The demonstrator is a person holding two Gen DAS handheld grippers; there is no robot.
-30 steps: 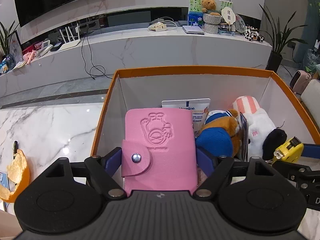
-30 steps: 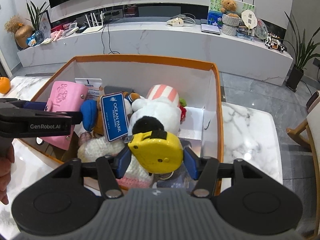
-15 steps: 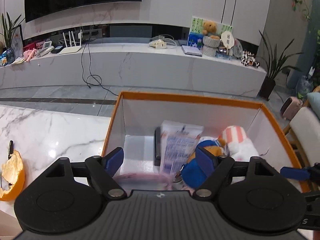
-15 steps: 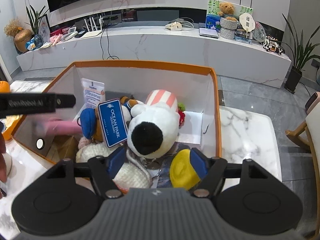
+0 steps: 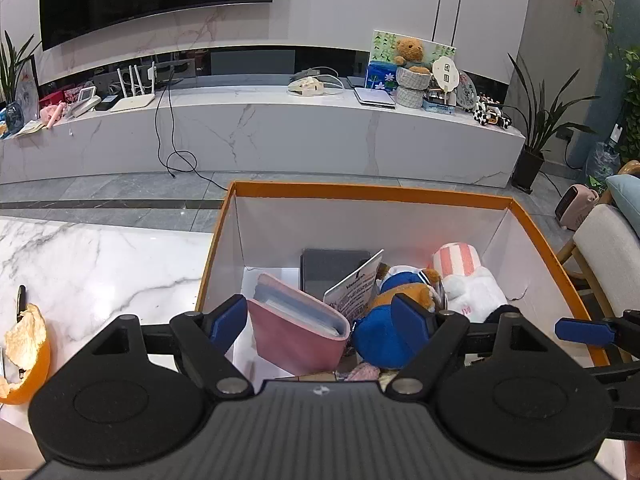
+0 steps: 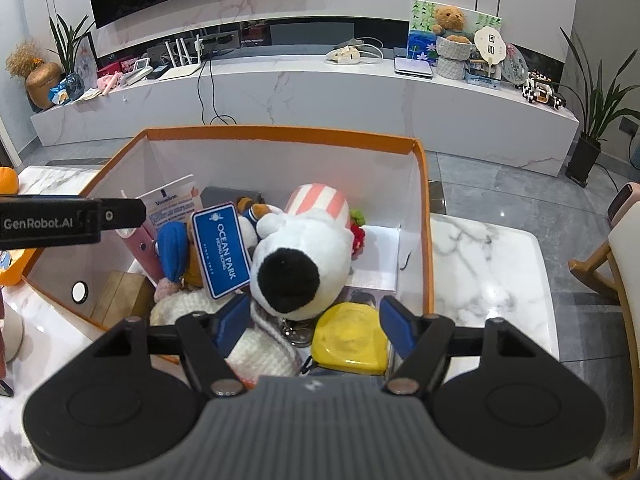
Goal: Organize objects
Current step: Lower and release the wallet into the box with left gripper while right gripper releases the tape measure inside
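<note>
An orange-rimmed white box (image 5: 372,191) stands on the marble table and also shows in the right wrist view (image 6: 280,133). A pink card holder (image 5: 296,328) lies inside at the left, leaning against a blue plush (image 5: 384,336). My left gripper (image 5: 320,322) is open and empty above it. A yellow tape measure (image 6: 350,338) lies in the box's near right corner. My right gripper (image 6: 314,326) is open and empty just above it, beside a white plush dog (image 6: 300,256).
The box also holds a Vaseline card (image 5: 356,286), a dark case (image 5: 332,266) and an Ocean Park tag (image 6: 222,250). Orange peel (image 5: 26,354) lies on the table at the left. A chair (image 5: 608,252) stands to the right.
My left gripper let go of the pink card holder, which dropped into the box. My right gripper let go of the yellow tape measure, which now lies in the box. Both grippers rose.
</note>
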